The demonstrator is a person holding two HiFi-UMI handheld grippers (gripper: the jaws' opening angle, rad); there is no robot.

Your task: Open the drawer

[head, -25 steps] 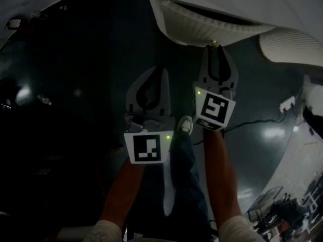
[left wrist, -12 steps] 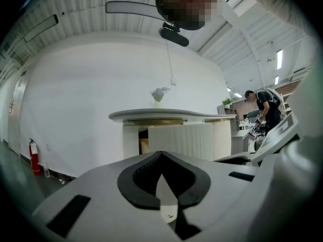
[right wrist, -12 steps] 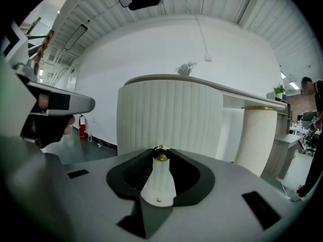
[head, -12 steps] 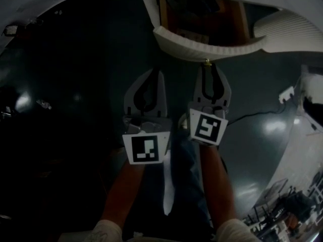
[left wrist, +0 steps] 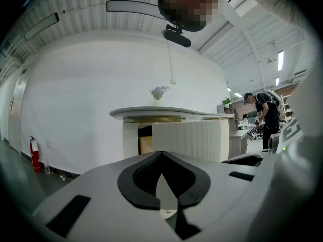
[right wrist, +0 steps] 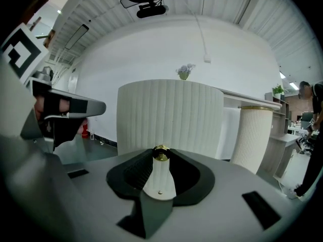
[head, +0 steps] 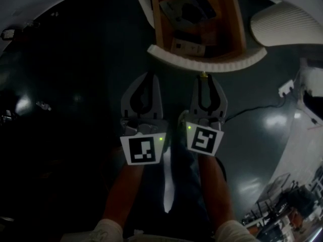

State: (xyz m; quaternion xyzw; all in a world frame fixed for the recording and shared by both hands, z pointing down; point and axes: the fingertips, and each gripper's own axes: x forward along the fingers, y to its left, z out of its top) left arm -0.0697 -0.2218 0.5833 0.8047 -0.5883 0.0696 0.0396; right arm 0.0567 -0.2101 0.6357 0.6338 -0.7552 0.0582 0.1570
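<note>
Drawer out from the table's (left wrist: 166,113) front edge
The drawer (head: 212,63) runs lengthwise toward the person, ribbed front nearest, further out than a second ago. Right tongs (head: 203,79) clench its gold knob (right wrist: 161,154); left tongs (head: 150,77) closed, empty.

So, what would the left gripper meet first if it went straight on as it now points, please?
Most likely the ribbed white drawer front, near its left end. The left gripper looks short of it, though depth is unclear.

The white ribbed drawer (head: 207,60) with a small gold knob (right wrist: 161,154) stands pulled out, wooden inside showing.
</note>
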